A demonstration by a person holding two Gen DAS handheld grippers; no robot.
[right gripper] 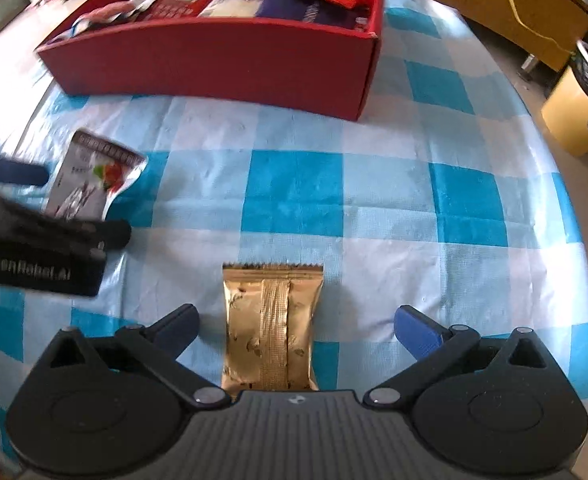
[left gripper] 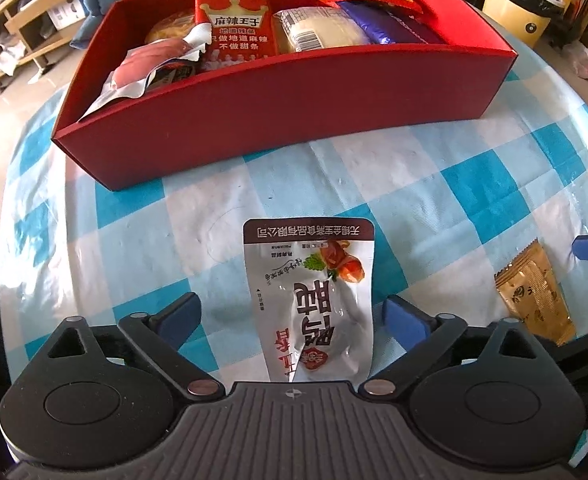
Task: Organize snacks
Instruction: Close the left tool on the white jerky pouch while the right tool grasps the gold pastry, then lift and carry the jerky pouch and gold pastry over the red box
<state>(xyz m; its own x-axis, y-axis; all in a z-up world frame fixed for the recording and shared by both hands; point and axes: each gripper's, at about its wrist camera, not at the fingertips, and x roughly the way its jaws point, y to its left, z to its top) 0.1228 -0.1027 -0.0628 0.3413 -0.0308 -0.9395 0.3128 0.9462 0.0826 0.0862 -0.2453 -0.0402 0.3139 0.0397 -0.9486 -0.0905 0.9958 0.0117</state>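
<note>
Left gripper [left gripper: 289,316] spread wide astride silver pouch [left gripper: 314,300], right gripper [right gripper: 296,330] likewise astride gold packet [right gripper: 271,328], both flat on checked cloth [right gripper: 374,184] near red box [left gripper: 277,120]; risk: fingers skid off slick film, or pinch cloth too.
</note>
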